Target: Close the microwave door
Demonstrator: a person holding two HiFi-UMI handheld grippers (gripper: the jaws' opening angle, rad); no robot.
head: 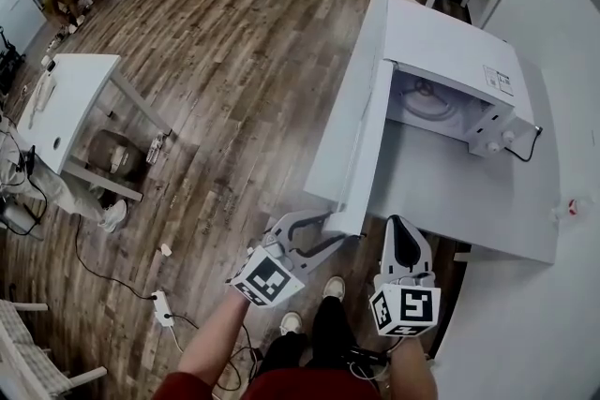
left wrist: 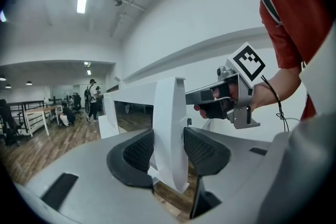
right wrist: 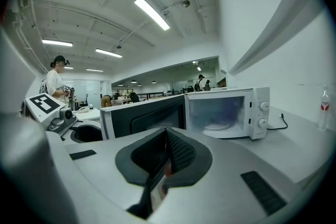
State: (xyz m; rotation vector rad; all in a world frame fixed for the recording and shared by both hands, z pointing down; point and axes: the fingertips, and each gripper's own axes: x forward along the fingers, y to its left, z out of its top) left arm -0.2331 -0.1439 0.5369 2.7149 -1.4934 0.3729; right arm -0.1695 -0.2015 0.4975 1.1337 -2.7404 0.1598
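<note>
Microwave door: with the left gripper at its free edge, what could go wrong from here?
1. The left gripper has its jaws open around the microwave door's free edge, not clamped on it, so the edge could slip out during the swing.
2. If the jaws remain astride the edge, the inner finger may get pinched against the microwave front.
3. A hard push might slide the microwave on the table.

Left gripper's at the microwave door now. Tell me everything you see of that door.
The microwave door is white and plastic-looking, with a dark window on its inner face. It stands upright, swung wide open from the left side of the microwave. Its free edge sits between the open jaws of the left gripper; whether they touch it is unclear.
</note>
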